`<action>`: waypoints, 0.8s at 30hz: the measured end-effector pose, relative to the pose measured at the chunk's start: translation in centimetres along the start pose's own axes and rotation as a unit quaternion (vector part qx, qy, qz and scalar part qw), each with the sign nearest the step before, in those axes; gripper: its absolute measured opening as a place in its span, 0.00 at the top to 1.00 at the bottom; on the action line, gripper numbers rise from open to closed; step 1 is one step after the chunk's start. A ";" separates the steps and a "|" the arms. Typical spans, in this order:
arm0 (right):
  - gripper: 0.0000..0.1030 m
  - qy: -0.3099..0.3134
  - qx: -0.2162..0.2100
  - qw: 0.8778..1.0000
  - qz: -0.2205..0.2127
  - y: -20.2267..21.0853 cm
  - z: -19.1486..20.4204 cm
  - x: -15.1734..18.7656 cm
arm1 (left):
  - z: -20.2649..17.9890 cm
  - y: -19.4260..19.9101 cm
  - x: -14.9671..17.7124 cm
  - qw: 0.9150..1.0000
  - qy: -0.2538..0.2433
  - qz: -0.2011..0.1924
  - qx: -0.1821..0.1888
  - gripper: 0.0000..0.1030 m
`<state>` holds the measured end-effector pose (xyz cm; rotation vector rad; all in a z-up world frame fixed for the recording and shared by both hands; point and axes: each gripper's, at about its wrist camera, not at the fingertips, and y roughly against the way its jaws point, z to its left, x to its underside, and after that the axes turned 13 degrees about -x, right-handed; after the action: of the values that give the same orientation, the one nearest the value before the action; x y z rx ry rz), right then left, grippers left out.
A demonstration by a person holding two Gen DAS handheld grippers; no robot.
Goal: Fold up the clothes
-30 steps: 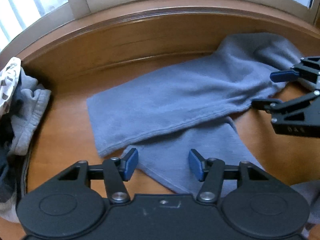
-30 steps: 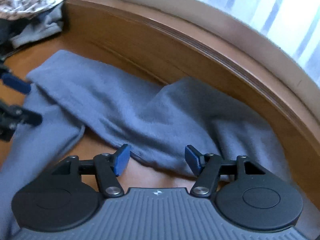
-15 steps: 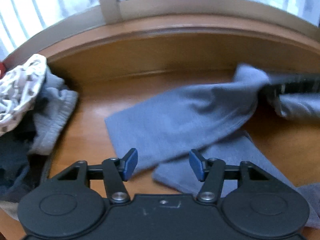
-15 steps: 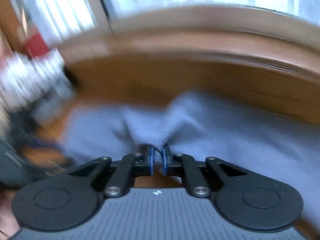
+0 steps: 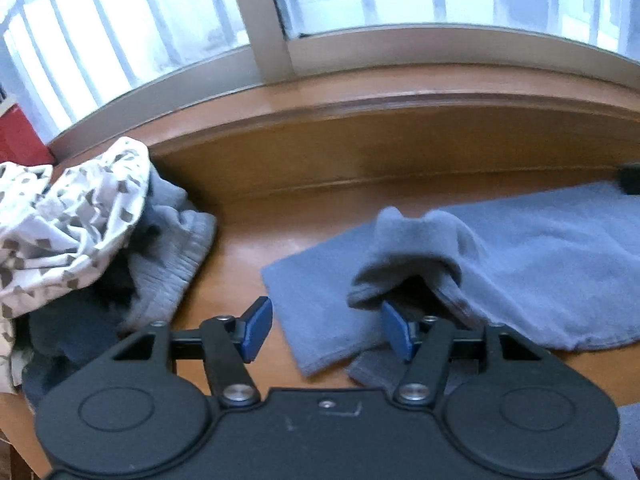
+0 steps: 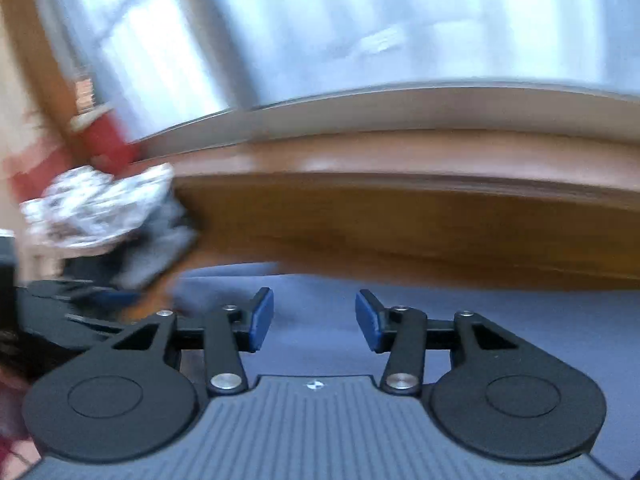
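Note:
A blue-grey fleece garment (image 5: 520, 256) lies on the wooden table, its end folded back over itself into a raised hump (image 5: 408, 248). My left gripper (image 5: 326, 330) is open and empty, its right pad under the hump's edge. My right gripper (image 6: 314, 320) is open and empty, low over the same garment (image 6: 500, 320). The right wrist view is blurred by motion. The left gripper shows dimly at the left edge of the right wrist view (image 6: 80, 300).
A pile of clothes with a white patterned piece (image 5: 68, 216) and grey pieces (image 5: 168, 256) sits at the left; it also shows in the right wrist view (image 6: 100, 208). A raised wooden ledge (image 5: 360, 136) and window run along the back. A red object (image 5: 16, 140) stands far left.
My right gripper, shut on the garment half a second ago, has carried it leftward, folded it over and opened. The left gripper stayed open and the view shifted left.

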<state>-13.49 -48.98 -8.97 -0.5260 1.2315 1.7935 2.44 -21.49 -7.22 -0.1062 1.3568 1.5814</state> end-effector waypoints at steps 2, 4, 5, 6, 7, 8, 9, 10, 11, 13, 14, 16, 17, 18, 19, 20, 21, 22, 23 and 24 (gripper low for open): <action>0.52 -0.013 0.092 0.995 0.020 1.6 -3.5 0.1 | 0.1 -0.1 -0.1 1.000 0.004 0.003 0.001 0.43; 0.57 -0.021 0.172 0.984 0.051 2.3 -6.6 0.5 | -0.2 -0.1 -0.2 1.000 0.006 0.005 -0.001 0.43; 0.58 -0.029 0.190 0.979 0.068 2.5 -7.8 1.0 | -0.3 -0.2 -0.3 1.000 0.004 0.006 -0.001 0.43; 0.58 -0.037 0.206 0.974 0.084 2.7 -8.9 1.5 | -0.5 -0.2 -0.3 1.000 0.003 0.006 -0.001 0.43; 0.58 -0.045 0.206 0.973 0.094 2.9 -9.6 2.0 | -0.7 -0.2 -0.4 1.000 0.003 0.006 -0.001 0.43; 0.58 -0.052 0.207 0.971 0.105 3.1 -10.2 2.6 | -0.9 -0.2 -0.5 1.000 0.002 0.006 -0.001 0.43; 0.59 -0.047 0.214 0.969 0.115 3.2 -10.5 3.1 | -1.0 -0.2 -0.6 1.000 0.002 0.006 -0.001 0.43; 0.59 -0.031 0.228 0.966 0.122 3.2 -10.5 3.6 | -1.2 -0.2 -0.7 1.000 0.003 0.006 0.000 0.43; 0.57 -0.018 0.237 0.964 0.117 3.2 -10.3 3.8 | -1.3 -0.2 -0.9 1.000 0.004 0.006 0.000 0.43; 0.57 -0.018 0.260 0.958 0.118 4.3 -10.9 3.9 | -1.7 -0.2 -1.1 1.000 0.006 0.005 0.000 0.43; 0.57 -0.022 0.274 0.954 0.117 4.5 -11.3 3.8 | -1.8 -0.1 -1.2 1.000 0.008 0.006 0.000 0.43; 0.56 -0.033 0.297 0.948 0.111 5.4 -12.9 3.4 | -2.0 0.0 -1.3 1.000 0.010 0.010 0.003 0.43; 0.56 -0.042 0.316 0.942 0.109 6.2 -14.0 3.1 | -2.2 0.0 -1.3 1.000 0.011 0.012 0.007 0.41; 0.56 -0.041 0.343 0.932 0.111 6.9 -15.2 2.8 | -2.3 0.1 -1.3 1.000 0.012 0.015 0.012 0.41; 0.56 -0.032 0.373 0.920 0.117 7.3 -16.0 2.5 | -2.6 0.1 -1.4 1.000 0.011 0.015 0.010 0.41; 0.56 -0.021 0.407 0.905 0.124 7.6 -17.0 2.5 | -2.9 0.1 -1.5 1.000 0.005 0.012 0.005 0.41; 0.56 -0.011 0.438 0.889 0.133 7.7 -17.8 2.5 | -3.3 0.2 -1.6 1.000 0.001 0.009 0.001 0.41; 0.56 -0.001 0.465 0.874 0.141 7.9 -18.5 2.6 | -3.6 0.2 -1.8 1.000 -0.003 0.007 -0.001 0.41; 0.56 0.002 0.477 0.866 0.148 8.3 -19.0 2.4 | -3.9 0.2 -2.1 1.000 -0.005 0.005 0.001 0.41; 0.56 0.004 0.488 0.859 0.154 8.7 -19.4 2.2 | -4.3 0.3 -2.4 1.000 -0.007 0.003 0.007 0.41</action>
<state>-24.38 -66.60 -14.16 0.2697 2.0864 1.1427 1.24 -26.30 -7.12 -0.0819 1.3583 1.5734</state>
